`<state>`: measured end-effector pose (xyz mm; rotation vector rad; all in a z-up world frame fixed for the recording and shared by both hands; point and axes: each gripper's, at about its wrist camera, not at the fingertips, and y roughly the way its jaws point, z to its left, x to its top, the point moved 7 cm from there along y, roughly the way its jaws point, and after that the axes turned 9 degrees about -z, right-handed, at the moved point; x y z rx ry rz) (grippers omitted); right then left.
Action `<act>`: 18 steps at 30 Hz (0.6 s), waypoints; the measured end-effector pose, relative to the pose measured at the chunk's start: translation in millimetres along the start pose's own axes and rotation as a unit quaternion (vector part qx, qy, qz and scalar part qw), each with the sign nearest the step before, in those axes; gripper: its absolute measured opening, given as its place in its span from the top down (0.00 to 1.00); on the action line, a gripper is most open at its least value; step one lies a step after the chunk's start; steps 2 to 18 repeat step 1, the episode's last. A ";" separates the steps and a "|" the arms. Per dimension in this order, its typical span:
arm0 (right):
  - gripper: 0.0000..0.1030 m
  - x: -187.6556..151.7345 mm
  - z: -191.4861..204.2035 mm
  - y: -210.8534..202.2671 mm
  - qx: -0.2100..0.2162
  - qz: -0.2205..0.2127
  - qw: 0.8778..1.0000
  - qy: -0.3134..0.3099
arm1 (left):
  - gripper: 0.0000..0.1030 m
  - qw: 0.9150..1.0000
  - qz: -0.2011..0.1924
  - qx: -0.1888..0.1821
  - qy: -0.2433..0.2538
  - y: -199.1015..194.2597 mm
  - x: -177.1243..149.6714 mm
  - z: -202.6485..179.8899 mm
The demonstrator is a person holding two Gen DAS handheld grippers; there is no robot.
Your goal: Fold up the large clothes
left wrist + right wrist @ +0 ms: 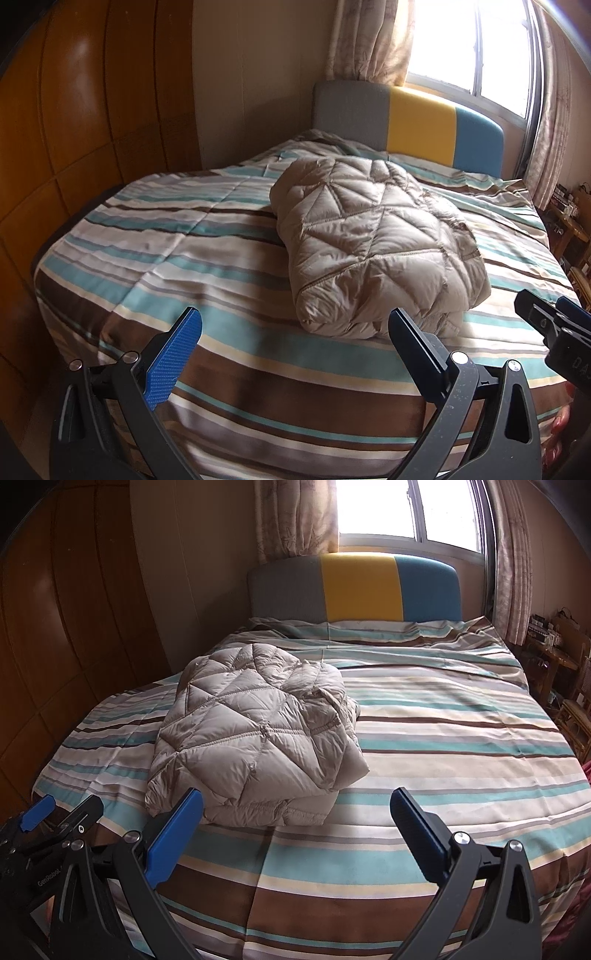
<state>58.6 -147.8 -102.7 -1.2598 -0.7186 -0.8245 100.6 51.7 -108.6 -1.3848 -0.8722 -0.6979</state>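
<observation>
with both our left claw (293, 334) and right claw (295, 814) spread wide and empty, the puffy folded jacket (373, 236) on the bed (177, 236) may spring open — nothing pins it.

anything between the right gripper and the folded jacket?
Nothing: only bare striped bedspread separates the right gripper from the folded jacket, clearest in the right wrist view.

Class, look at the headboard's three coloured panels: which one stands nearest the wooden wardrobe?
The grey panel. It sits at the end of the headboard towards the wooden wardrobe; the yellow panel is central, the blue panel nearest the window's curtain.
</observation>
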 end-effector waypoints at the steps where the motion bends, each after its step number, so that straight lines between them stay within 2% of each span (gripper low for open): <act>1: 0.02 -2.9 -2.8 3.9 -0.002 0.006 1.000 0.003 | 0.03 1.000 0.006 0.001 0.000 3.9 -1.8 1.1; 18: 0.02 -2.9 -2.8 3.9 -0.002 0.006 1.000 0.003 | 0.03 1.000 0.006 0.001 0.000 3.9 -1.8 1.1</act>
